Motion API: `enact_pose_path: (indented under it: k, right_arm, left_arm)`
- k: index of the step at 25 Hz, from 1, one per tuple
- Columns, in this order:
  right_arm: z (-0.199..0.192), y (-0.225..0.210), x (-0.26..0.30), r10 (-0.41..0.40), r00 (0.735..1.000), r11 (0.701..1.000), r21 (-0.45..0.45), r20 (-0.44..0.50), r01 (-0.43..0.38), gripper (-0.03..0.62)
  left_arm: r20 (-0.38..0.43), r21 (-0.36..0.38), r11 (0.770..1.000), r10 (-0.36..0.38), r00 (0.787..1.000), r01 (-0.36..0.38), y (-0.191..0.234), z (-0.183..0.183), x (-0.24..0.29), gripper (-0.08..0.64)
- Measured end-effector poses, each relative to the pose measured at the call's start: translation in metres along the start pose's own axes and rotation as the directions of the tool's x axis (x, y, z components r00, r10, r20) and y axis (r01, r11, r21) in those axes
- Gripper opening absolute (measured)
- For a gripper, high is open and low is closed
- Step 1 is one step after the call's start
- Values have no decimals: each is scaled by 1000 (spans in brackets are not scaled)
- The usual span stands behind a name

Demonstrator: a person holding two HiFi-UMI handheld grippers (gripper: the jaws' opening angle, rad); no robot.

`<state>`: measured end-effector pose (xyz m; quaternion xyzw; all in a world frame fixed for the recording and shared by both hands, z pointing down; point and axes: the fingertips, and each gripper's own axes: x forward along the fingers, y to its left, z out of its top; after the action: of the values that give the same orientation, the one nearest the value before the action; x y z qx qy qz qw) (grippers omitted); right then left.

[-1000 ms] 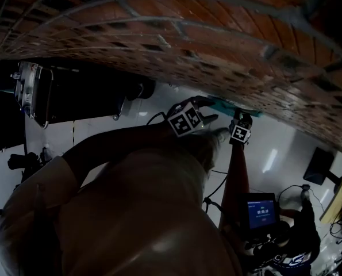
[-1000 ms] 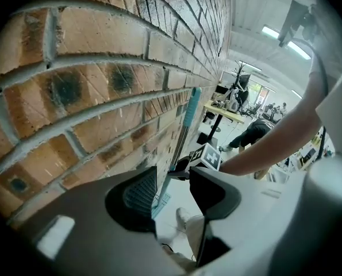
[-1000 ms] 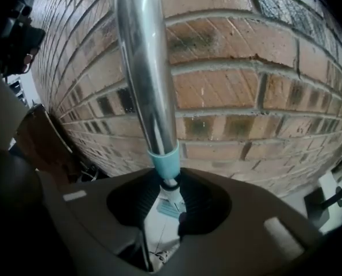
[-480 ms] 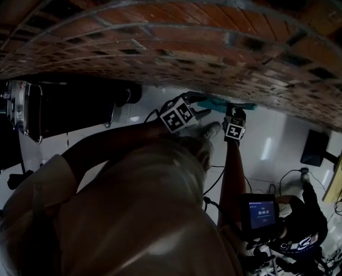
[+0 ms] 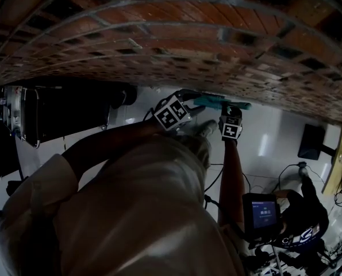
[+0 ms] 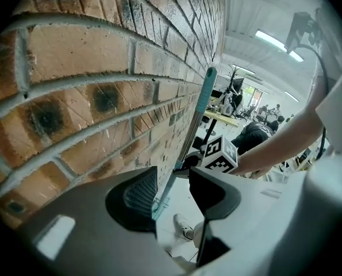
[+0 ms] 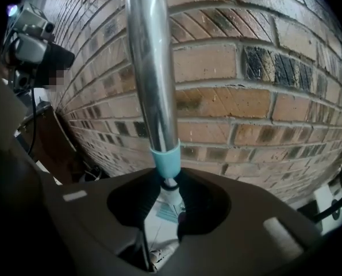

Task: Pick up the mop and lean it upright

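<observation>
The right hand-held gripper (image 7: 169,193) grasps the mop (image 7: 152,85) at its teal collar, pole beside the brick wall (image 7: 262,102), while the released left hand-held gripper (image 6: 172,181) has the handle between its jaws.

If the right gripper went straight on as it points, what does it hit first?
Most likely the brick wall. The right gripper grips the mop pole in its jaws, and bricks fill the view right behind it; how near is unclear.
</observation>
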<state>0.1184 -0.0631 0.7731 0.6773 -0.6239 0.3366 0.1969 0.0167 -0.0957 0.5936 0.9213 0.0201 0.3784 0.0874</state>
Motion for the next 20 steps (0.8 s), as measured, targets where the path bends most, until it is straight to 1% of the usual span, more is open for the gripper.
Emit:
enact_pose_path:
  k: [5,9,17,20]
  right_arm:
    - [12,8,-15,5,1000,1000,3,14,-5,104]
    - [20,12,-34,-2,1000,1000,8,25,2,104]
    - [47,18,-79,-2,996,1000,11,91,1,103]
    - [57,15,-97,-11,993,1000,17,119,9,103]
  left_arm:
    - [5,-10,1000,-8,1000,8,-4,-2,-3,193]
    - [17,0,1000,-21,1000,21,-9,2,-3,192]
    - [50,6,999,-35,998,35,-12,16,-10,190]
    - [58,19,999,-48,997,47,-14,21,-8,190]
